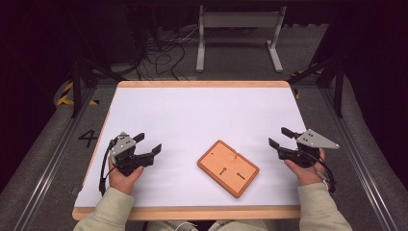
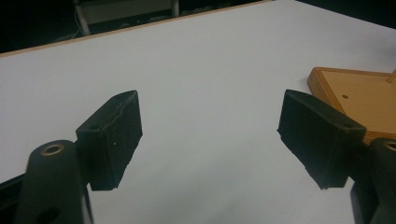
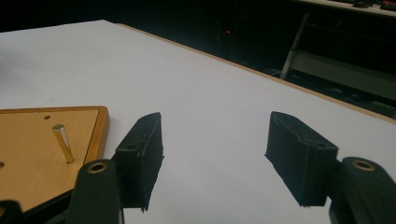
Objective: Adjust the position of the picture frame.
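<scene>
Honestly, nothing was started: left gripper (image 1: 148, 147) and right gripper (image 1: 280, 138) both sat with jaws apart and empty, wooden board (image 1: 228, 168) (one brass peg (image 3: 62, 143)) at 6 o'clock on the tabletop (image 1: 192, 115). Next probably meant reaching inward.

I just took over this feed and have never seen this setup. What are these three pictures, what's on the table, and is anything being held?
No robot arm here: a person holds a handheld gripper in each hand, the left gripper and the right gripper. The high view looks down on the white table from above. The other two pictures come from cameras riding on each gripper, looking along its black fingers. On the table lies a wooden board with holes, slots and a small upright metal pin. Both grippers are open and hold nothing.
</scene>
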Motion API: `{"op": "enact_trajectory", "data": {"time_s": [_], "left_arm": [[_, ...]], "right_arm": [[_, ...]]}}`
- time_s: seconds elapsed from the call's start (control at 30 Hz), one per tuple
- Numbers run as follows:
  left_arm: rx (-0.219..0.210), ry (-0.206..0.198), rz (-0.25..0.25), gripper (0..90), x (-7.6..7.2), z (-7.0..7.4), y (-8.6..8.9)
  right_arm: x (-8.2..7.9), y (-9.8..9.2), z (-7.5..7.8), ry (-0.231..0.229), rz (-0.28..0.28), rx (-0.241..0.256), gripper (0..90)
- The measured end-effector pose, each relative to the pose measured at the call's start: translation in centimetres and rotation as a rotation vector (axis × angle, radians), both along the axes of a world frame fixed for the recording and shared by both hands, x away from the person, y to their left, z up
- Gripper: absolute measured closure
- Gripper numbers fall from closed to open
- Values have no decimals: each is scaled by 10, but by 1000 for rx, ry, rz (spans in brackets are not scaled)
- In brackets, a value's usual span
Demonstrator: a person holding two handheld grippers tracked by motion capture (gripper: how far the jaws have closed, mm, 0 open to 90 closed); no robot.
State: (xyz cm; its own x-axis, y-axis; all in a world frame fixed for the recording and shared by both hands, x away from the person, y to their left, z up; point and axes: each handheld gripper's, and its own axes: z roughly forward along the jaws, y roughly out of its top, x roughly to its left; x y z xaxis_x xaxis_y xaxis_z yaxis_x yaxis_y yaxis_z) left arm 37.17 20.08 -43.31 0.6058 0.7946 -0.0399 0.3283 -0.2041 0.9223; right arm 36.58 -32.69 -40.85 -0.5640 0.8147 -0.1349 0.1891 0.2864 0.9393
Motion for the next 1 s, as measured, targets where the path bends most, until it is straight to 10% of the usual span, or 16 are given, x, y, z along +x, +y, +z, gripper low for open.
{"op": "enact_trajectory", "data": {"time_s": [0.47,0.8,1.0], "left_arm": [[12,5,-15,227,1,-1,-5],[10,6,-24,230,0,0,-6],[12,14,-31,233,1,0,-7]], "right_arm": [[-4,4,5,40,20,-22,445],[-16,29,22,70,143,-34,444],[-21,45,27,130,249,-53,605]]}}
